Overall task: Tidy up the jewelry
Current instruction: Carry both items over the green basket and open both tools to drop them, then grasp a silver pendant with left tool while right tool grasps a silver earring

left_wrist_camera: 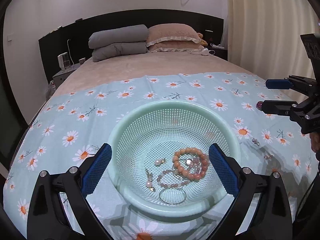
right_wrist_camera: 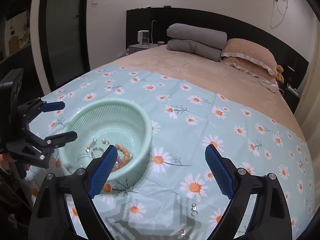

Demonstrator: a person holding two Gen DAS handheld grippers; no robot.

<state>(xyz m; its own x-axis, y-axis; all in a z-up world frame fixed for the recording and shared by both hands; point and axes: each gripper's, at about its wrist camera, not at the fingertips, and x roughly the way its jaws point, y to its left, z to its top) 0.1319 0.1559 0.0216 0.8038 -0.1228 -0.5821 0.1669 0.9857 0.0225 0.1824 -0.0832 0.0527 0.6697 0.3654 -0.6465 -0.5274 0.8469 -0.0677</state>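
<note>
Nearest your right gripper (right_wrist_camera: 161, 170), just below its wide, empty fingers, two small sparkly earrings lie on the daisy cloth: one (right_wrist_camera: 193, 207) at six o'clock of the gap, another (right_wrist_camera: 182, 231) almost at the frame's bottom edge. The mint mesh basket (right_wrist_camera: 144, 118) sits at ten o'clock, already holding the coral bead bracelet (left_wrist_camera: 190, 165), a paler bead strand (left_wrist_camera: 172, 184), pearl earrings (left_wrist_camera: 158, 162) and a thin hoop (left_wrist_camera: 173, 197). Your left gripper (left_wrist_camera: 160, 172) hovers over the basket, fingers spread wide around nothing.

For the next pick, I'd bring the right fingers straight down over the closer earring, press lightly into the cloth and close slowly; pieces that small will likely slip or snag fabric.

The lowest earring is partly cut off and its shape unclear. A purple bead (left_wrist_camera: 259, 105) shows beside the right finger in the left view, and two more tiny pieces (left_wrist_camera: 256, 141) (left_wrist_camera: 268, 157) are too small to identify.
</note>
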